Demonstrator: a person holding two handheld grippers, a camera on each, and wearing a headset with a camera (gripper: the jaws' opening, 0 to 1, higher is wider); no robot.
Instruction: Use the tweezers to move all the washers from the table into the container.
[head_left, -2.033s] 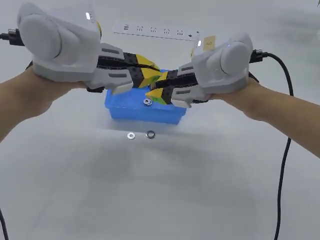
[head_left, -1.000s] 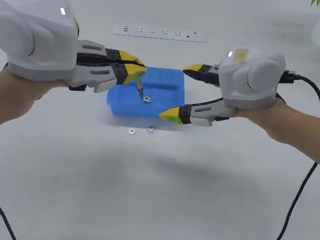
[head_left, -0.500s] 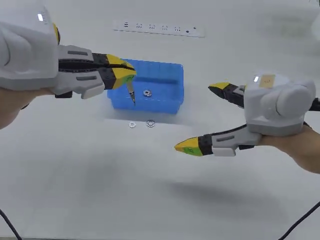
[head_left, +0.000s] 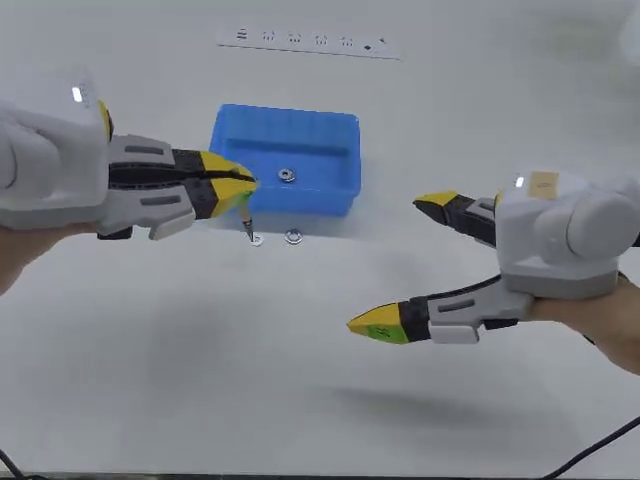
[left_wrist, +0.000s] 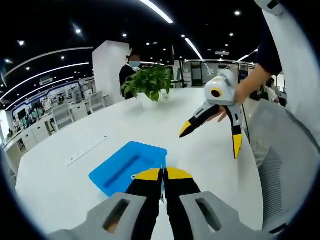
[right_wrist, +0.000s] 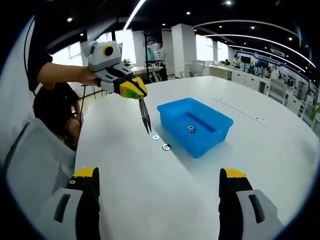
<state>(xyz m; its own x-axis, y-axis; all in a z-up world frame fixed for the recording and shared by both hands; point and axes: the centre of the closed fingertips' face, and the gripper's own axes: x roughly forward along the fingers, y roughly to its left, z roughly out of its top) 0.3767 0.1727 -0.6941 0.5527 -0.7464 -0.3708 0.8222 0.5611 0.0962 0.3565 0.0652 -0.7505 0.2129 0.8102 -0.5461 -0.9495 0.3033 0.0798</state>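
Two grippers have split up vs 2 s ago. Nearest, the right gripper (head_left: 392, 264) has pulled out to the right, jaws spread wide, holding nothing. The left gripper (head_left: 245, 190), clamped on the tweezers (head_left: 246, 222), has dropped from over the container to the table (head_left: 200, 380). Tweezer tips are just beside the left washer (head_left: 257, 239); can't tell if touching. The second washer (head_left: 293, 237) lies just right of it. Behind, the blue container (head_left: 300, 205) holds a third washer (head_left: 287, 176). So prob. one in, two left, next pick starting.
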